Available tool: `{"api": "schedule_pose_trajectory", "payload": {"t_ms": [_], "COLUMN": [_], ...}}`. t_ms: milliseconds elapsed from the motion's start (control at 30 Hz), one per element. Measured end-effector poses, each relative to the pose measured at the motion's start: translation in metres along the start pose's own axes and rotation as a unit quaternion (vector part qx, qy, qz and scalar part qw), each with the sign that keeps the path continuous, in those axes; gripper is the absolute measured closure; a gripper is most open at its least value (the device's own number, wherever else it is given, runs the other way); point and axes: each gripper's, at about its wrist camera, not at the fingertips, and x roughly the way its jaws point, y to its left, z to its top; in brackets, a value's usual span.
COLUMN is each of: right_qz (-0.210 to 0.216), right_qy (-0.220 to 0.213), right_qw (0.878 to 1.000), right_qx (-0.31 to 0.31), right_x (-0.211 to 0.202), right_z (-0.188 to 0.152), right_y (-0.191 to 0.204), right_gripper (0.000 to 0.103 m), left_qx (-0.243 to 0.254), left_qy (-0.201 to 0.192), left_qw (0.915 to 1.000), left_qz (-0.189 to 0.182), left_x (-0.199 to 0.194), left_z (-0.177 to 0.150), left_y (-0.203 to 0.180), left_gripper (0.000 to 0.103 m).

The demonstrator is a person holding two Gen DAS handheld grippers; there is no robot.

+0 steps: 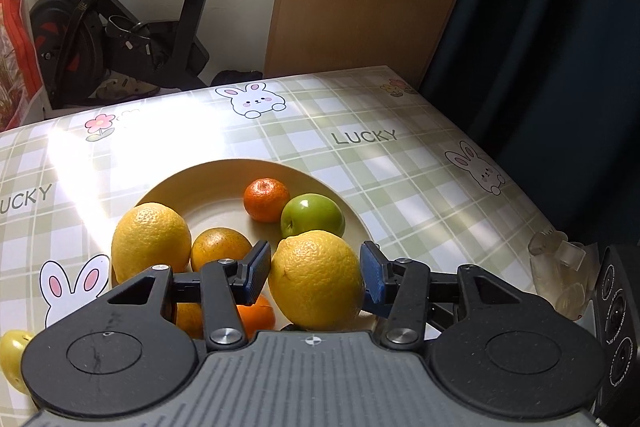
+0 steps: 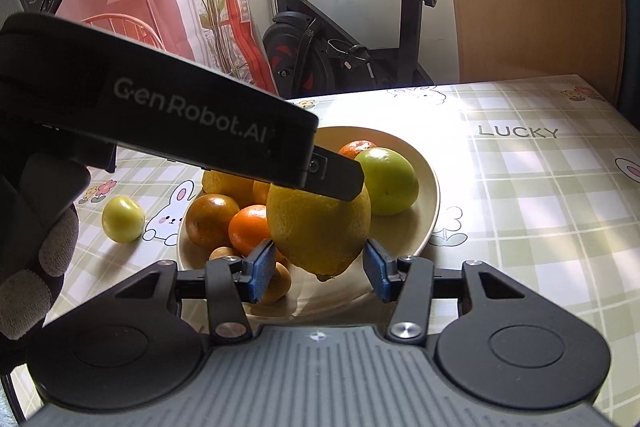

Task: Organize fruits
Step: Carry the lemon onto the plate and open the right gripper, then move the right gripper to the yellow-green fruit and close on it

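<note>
Two claws are in play, but only the left claw [image 1: 314, 271] carries anything: its blue pads are clenched on the flanks of the large yellow dimpled lemon [image 1: 316, 279]. In the right wrist view that lemon appears to hang clear above the near half of the round beige plate [image 1: 224, 167]. Its long axis runs close to upright in the frame, with the nub pointing down.

My right claw [image 2: 320, 271] is spread and empty. It sits lower in the frame than the lemon, whose nub shows in the gap between its pads.

The relation I would steer by is that the plate's bare patch lies straight ahead of the left claw, toward mid-frame. It falls between a second big yellow lemon [image 1: 150, 243] on the left and the glossy green apple [image 1: 312, 215] on the right. I judge the left side should do the setting down.

One small round yellow-green fruit [image 2: 123, 219] waits on the checked desk [image 1: 400, 187], at the left of the right wrist view.
</note>
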Motion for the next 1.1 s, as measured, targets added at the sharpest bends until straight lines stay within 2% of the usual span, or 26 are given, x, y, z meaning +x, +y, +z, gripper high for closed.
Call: {"api": "schedule_pose_trajectory", "payload": {"t_ms": [267, 533, 833, 1100], "right_qz": [-0.009, -0.034, -0.04, -0.029], "right_qy": [0.012, 0.023, 0.016, -0.004], "right_qw": [1.0, 0.999, 0.999, 0.999], "right_qx": [0.001, -0.028, -0.019, -0.03], "right_x": [0.019, 0.028, 0.013, -0.004], "right_z": [0.008, 0.01, 0.009, 0.015], "right_y": [-0.006, 0.003, 0.003, 0.014], "right_gripper": [0.052, 0.051, 0.048, 0.045], "left_qx": [-0.021, -0.03, -0.044, -0.065], "left_qy": [0.003, -0.01, -0.024, -0.043], "left_qw": [0.9997, 0.9995, 0.9985, 0.9957], "left_qz": [0.009, 0.008, 0.024, 0.05], "left_x": [0.003, -0.007, -0.026, -0.056], "left_z": [0.004, 0.004, -0.003, -0.011], "left_y": [0.015, 0.019, 0.035, 0.067], "left_gripper": [0.053, 0.053, 0.053, 0.053]}}
